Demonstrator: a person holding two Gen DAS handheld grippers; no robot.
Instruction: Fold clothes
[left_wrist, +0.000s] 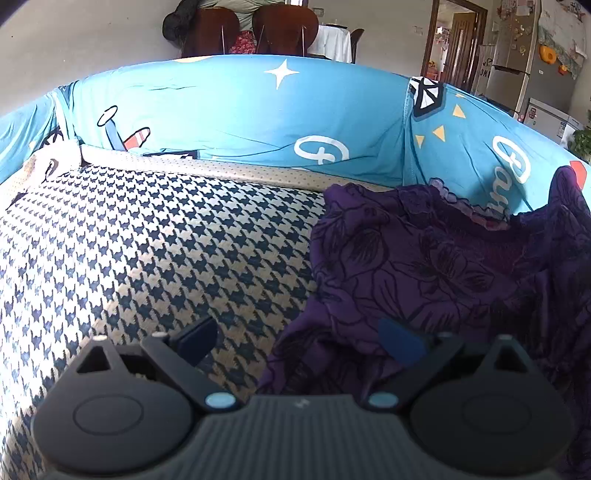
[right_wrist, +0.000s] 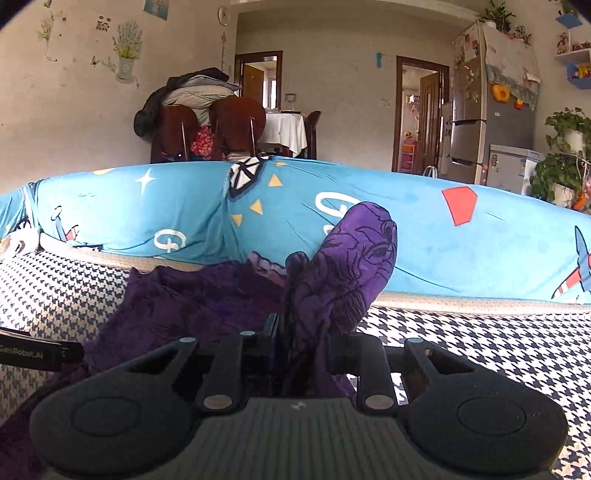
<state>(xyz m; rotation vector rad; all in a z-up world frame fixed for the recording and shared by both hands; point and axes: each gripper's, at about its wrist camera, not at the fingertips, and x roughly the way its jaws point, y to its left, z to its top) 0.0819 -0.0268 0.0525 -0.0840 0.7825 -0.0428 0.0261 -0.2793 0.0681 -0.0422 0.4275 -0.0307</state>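
1. Purple cloth with a dark flower print, the garment, lay rumpled on the houndstooth seat cover of a sofa, towards its right side in the left wrist view, with its lace-edged top reaching the foot of the blue cartoon-print backrest.
2. The left hand-held gripper stood with its jaws wide apart and nothing pressed between them; one fingertip hung over the bare seat cover, the other over the garment's near edge (whether it touched the cloth I could not tell).
3. The right hand-held gripper was nearly closed, its jaws pinching a bunched fold of the garment, which stood up in a twisted column above the seat.
4. Behind the sofa stood wooden chairs piled with bedding, and a fridge to the right.
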